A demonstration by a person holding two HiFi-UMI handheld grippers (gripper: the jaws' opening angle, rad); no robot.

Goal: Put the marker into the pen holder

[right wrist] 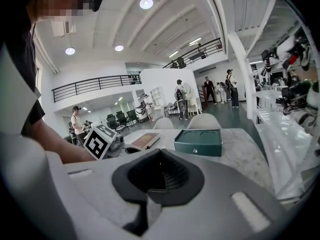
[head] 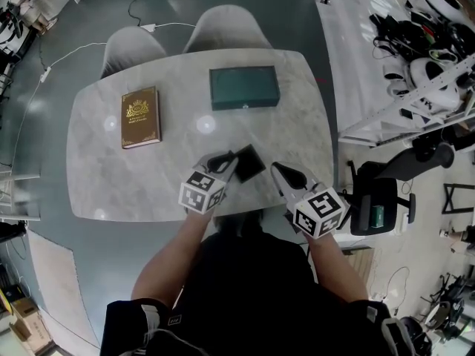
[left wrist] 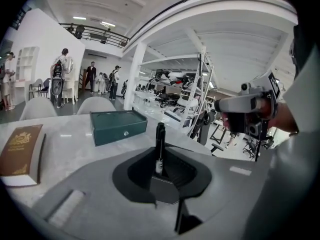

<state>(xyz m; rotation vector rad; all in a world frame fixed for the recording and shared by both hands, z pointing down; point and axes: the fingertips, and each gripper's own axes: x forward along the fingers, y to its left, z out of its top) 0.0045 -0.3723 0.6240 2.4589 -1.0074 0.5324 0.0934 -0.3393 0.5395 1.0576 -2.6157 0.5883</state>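
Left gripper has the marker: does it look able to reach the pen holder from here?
Probably yes. The left gripper is shut on the marker, and the black pen holder sits just beside its tips with nothing between; the right gripper is off to the side.

Marker, lower end hidden inside left hand-held gripper

Pen holder at marble table's near edge; book, green box beyond.

Left gripper, right gripper: fingers closed
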